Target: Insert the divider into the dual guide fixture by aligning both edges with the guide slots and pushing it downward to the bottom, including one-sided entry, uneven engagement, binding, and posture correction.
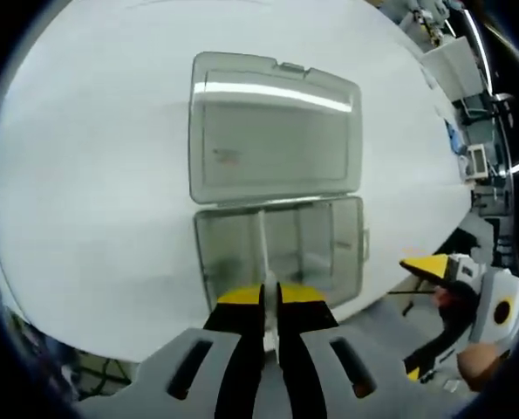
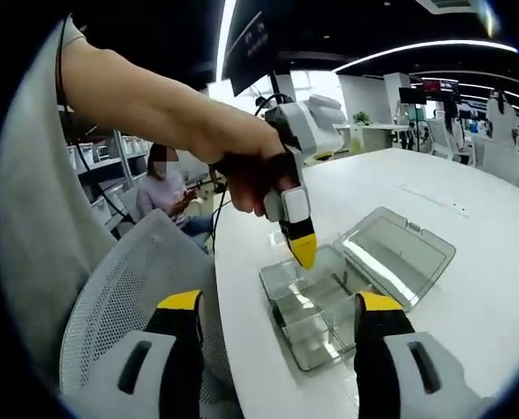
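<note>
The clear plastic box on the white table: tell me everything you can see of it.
The clear plastic box is a shallow, see-through organiser tray with its hinged lid flung open and lying flat on the white table behind it. Thin upright walls split the tray into compartments, which look empty. It sits near the table's edge. The left tongs, shut on a thin clear divider, hover at the tray's near side; contact with the box cannot be told.
</note>
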The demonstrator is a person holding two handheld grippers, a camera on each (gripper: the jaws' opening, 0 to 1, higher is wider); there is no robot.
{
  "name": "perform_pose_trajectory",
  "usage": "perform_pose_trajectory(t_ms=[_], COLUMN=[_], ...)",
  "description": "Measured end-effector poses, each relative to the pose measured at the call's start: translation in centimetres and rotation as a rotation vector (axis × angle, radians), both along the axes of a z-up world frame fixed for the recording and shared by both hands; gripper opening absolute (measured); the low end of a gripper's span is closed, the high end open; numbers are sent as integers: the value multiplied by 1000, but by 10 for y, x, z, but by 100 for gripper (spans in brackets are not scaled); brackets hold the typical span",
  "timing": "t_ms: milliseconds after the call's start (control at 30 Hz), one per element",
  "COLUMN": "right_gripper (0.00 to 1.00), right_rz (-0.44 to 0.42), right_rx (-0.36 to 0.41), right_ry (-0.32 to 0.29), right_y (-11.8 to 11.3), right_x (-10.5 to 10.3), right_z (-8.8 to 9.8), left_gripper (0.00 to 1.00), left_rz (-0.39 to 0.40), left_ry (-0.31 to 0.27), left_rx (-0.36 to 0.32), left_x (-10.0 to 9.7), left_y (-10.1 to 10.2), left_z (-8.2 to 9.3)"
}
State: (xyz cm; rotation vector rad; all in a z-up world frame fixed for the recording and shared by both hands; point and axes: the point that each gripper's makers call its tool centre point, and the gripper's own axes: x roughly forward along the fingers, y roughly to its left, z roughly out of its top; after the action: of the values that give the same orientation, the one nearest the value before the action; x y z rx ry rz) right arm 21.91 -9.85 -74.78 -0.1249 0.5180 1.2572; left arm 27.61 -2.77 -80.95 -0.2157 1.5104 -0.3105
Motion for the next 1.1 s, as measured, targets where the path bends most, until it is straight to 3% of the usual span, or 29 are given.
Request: perform_pose_trajectory(t_ms=[1100], right_gripper=[67], right_rz=[-6], right_rx=[2], right_ry=[9], right_y=[-3], right_x=[2], right_z=[-1], left_gripper=[1], left_rz=[-23], left_ry=[30], left_rx=[38], left_x=[1], left_y=[1], left_z=[-8])
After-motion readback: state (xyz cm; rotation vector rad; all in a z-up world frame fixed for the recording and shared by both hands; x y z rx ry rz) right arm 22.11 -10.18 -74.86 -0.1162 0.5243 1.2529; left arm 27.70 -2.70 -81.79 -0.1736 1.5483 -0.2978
